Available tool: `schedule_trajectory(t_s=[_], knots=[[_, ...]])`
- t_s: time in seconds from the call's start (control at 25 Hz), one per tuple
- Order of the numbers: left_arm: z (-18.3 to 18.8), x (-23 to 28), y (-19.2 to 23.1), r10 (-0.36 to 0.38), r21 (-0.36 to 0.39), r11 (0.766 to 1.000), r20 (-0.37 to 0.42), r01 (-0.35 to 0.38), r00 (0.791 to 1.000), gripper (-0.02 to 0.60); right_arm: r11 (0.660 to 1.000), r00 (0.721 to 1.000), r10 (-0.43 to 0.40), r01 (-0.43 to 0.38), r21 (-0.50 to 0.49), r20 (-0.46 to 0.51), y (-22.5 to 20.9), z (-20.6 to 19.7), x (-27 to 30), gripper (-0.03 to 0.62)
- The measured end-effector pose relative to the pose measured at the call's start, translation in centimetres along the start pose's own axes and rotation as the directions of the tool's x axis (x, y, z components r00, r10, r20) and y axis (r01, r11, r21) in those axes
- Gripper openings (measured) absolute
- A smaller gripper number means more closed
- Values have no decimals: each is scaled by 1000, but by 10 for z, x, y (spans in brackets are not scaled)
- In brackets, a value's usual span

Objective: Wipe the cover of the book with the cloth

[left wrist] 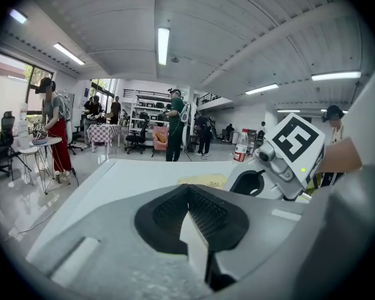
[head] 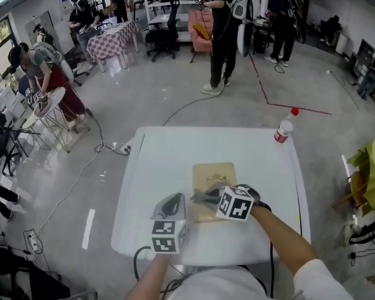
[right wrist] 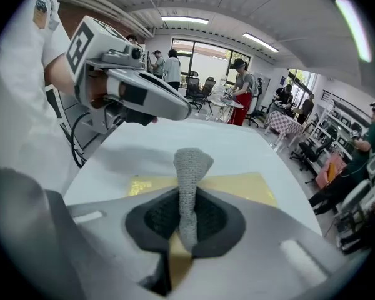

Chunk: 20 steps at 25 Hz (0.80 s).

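A white tabletop (head: 169,167) stands on a grey floor (head: 175,92) in a busy workshop, with a bottle (head: 283,130) at its far right corner. The right gripper (head: 201,199) hides the near end of the tan book (head: 214,174). Its fingers clamp a grey cloth (right wrist: 190,167) just above the cover. The left gripper (head: 172,202), fingers together and empty, is just left of the book.

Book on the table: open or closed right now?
Closed. The book lies flat, its tan cover facing up, no pages showing. The right gripper pinches the cloth.
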<state>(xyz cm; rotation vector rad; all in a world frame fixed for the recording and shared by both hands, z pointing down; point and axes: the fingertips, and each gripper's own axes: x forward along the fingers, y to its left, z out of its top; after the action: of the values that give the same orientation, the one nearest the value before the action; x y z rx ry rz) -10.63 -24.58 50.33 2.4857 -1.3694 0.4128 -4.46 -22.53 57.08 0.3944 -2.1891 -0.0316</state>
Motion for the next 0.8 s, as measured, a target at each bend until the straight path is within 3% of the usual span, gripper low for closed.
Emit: schedule_trajectory(t_s=[0.52, 0.72, 0.8], knots=[[-2, -1, -6, 6, -25, 1000, -3, -6, 1000, 6, 986, 989, 146, -146, -75, -11, 67, 4, -12, 28], [-5, -2, -2, 16, -32, 999, -1, -16, 1000, 6, 980, 985, 171, -170, -102, -5, 64, 10, -17, 28], [-5, -4, -1, 26, -40, 999, -4, -26, 1000, 6, 986, 991, 135, -132, -102, 24, 45, 19, -23, 28]])
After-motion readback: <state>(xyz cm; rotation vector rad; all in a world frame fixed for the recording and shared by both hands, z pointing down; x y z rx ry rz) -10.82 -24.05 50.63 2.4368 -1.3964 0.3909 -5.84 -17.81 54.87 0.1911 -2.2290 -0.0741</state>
